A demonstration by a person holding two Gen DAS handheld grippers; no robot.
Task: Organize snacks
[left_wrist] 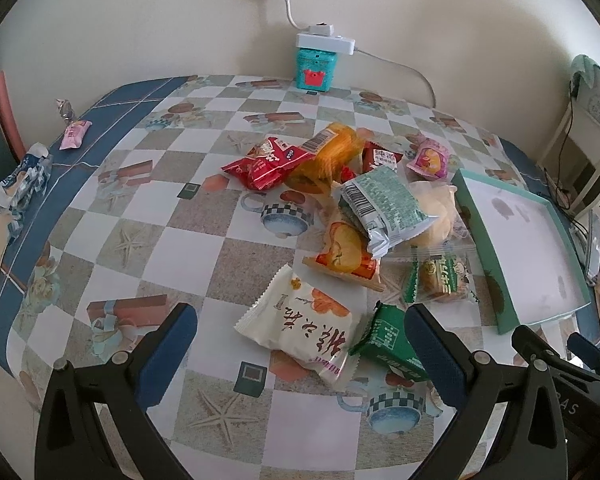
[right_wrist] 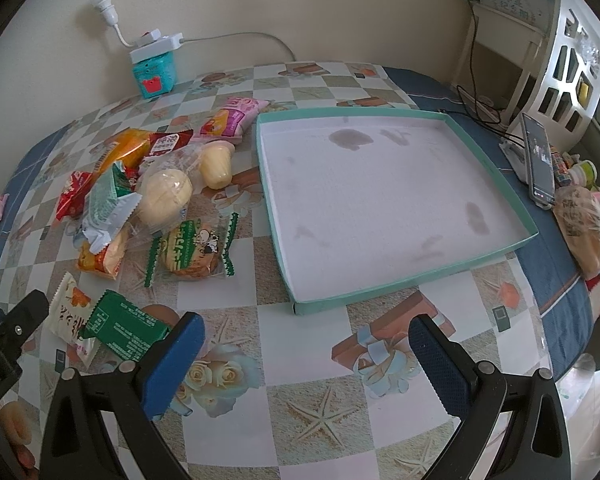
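A heap of wrapped snacks lies mid-table: a white packet with an orange flower (left_wrist: 300,320), a dark green packet (left_wrist: 388,338), a red packet (left_wrist: 260,162), an orange pack (left_wrist: 332,148) and a silver-green packet (left_wrist: 384,204). An empty teal-rimmed tray (right_wrist: 480,152) sits to their right. My left gripper (left_wrist: 300,354) is open just in front of the white and green packets, holding nothing. My right gripper (right_wrist: 306,360) hovers open over bare tablecloth in front of the tray's near corner, with the green packet (right_wrist: 120,330) by its left finger.
A teal box with a power strip (left_wrist: 314,62) stands at the wall. A pink snack (left_wrist: 74,134) and a blue-white wrapper (left_wrist: 20,184) lie at the table's left edge. A phone (right_wrist: 538,160), a bagged loaf (right_wrist: 584,228) and a white shelf (right_wrist: 568,76) crowd the right side.
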